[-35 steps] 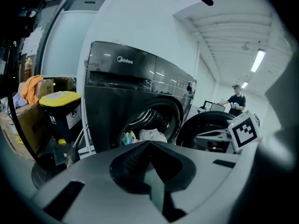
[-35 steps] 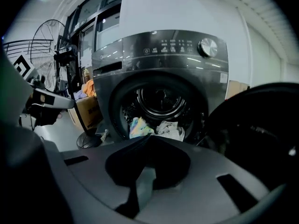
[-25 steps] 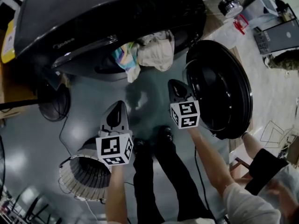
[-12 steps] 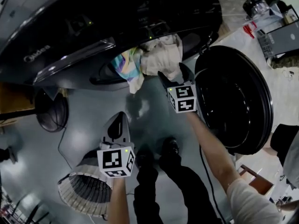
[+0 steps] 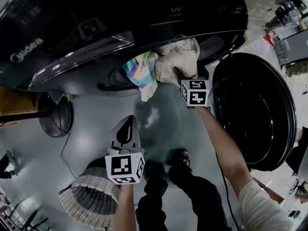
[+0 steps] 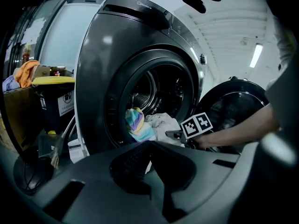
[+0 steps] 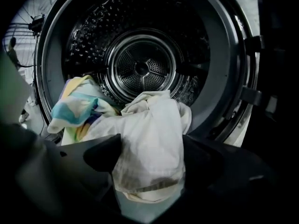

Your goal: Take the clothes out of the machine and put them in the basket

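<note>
A dark washing machine (image 5: 96, 32) stands with its round door (image 5: 255, 109) swung open to the right. A white cloth (image 5: 178, 57) and a striped pastel cloth (image 5: 139, 71) hang out of the drum mouth. My right gripper (image 5: 187, 75) is at the mouth. Its jaws have just been opening and now stand wide to either side of the white cloth (image 7: 149, 143), which fills the gap between them. The pastel cloth (image 7: 77, 108) lies to its left. My left gripper (image 5: 129, 124) hovers shut and empty over the floor, above a ribbed basket (image 5: 89, 203).
A floor fan (image 5: 55, 117) stands left of the machine. The person's legs and shoes (image 5: 178, 158) are between basket and door. The steel drum (image 7: 142, 66) is bare behind the clothes. A yellow-lidded bin (image 6: 51, 80) sits far left.
My right gripper has travelled from mid-floor up to the drum mouth and opened its jaws around the white cloth. My left gripper has sunk a little toward the basket.
</note>
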Demonstrator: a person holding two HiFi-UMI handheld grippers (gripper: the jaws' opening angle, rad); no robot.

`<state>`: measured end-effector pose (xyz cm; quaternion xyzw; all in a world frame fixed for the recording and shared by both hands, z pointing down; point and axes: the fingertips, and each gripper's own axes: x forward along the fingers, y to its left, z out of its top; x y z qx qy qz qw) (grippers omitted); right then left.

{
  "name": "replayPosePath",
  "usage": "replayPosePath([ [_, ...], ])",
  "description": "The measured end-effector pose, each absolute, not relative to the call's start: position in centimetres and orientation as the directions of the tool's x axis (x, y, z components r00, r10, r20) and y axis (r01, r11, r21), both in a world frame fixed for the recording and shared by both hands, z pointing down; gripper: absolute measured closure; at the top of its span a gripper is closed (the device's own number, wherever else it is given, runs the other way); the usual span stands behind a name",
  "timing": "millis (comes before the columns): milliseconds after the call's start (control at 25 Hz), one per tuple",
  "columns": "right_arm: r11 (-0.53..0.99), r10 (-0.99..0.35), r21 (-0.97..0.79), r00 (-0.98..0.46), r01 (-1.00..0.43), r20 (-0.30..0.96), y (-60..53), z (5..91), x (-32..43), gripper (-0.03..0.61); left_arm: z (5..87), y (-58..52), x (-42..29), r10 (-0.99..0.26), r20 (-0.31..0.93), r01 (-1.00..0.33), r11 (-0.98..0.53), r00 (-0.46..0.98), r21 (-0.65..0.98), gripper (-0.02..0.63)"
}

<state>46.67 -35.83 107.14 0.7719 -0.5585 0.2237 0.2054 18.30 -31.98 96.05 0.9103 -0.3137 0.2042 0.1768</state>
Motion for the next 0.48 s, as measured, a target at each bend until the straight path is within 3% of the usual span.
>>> replayPosePath([
  [40, -0.293, -0.761, 0.061, 0.271, -0.954, 0.589, -35.9, 107.6, 46.4, 0.188, 96.1, -32.0, 18.3, -0.500, 0.483, -0.645, -0.739, 0.719, 0.194, 0.597],
  [80, -0.292, -0.751, 0.050, 0.261, -0.955, 0.606, -36.0, 108.1, 46.1, 0.279, 96.2, -32.1, 18.3, -0.500, 0.483, -0.645, -0.739, 0.719, 0.195, 0.597],
  [120, -0.289, -0.743, 0.036, 0.248, -0.957, 0.622, -36.2, 108.6, 45.9, 0.325, 96.3, -32.0, 18.3, -0.500, 0.484, -0.645, -0.740, 0.718, 0.193, 0.597],
  [320, -0.260, -0.715, -0.042, 0.163, -0.965, 0.680, -36.5, 108.9, 45.6, 0.482, 96.7, -32.1, 17.1, -0.507, 0.494, -0.650, -0.741, 0.706, 0.169, 0.597],
  [480, -0.230, -0.728, -0.062, 0.130, -0.971, 0.673, -36.2, 106.9, 45.1, 0.508, 95.4, -31.8, 17.0, -0.513, 0.491, -0.655, -0.737, 0.704, 0.169, 0.597],
])
